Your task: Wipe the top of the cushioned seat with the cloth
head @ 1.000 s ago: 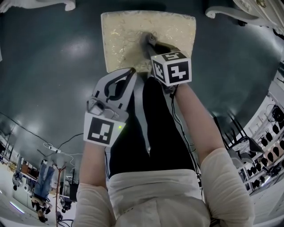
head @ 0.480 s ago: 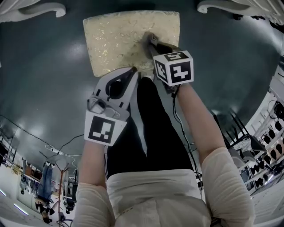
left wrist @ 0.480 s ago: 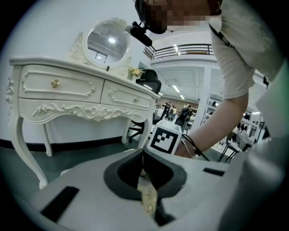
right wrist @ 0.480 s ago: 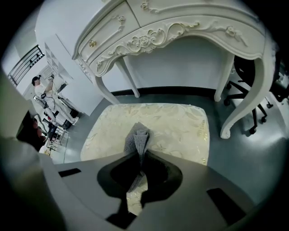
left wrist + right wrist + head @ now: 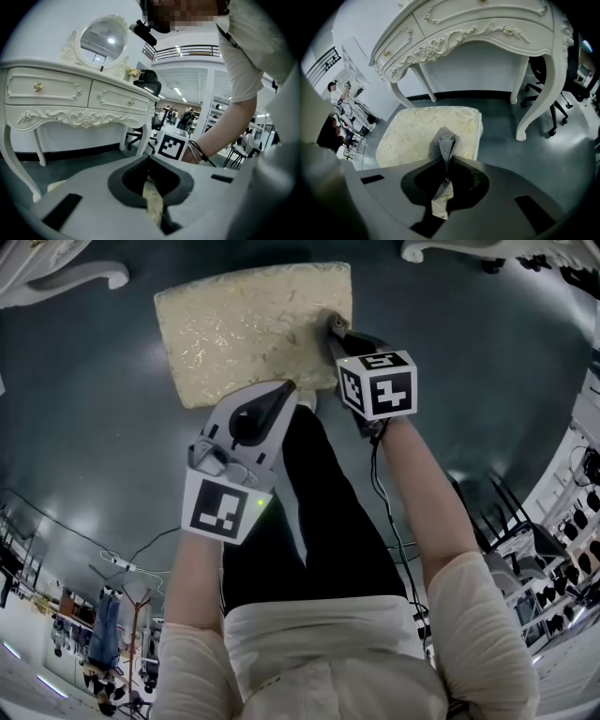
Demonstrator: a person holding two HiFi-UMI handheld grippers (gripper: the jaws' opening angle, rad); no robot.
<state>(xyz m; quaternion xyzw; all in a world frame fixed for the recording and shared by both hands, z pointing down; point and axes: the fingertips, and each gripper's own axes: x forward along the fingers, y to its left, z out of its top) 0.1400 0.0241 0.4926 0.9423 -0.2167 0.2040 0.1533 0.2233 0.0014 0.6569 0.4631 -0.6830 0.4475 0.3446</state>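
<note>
The right gripper is clamped on the grey cloth, whose bunched end rests on the cushioned seat close to its right edge, in the upper middle of the head view. The left gripper, jaws together and holding nothing, sits at the seat's near edge, lower left of the cloth

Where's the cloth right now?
In the head view, the cloth is pinched in the right gripper, on the cushioned seat near its right edge.
</note>
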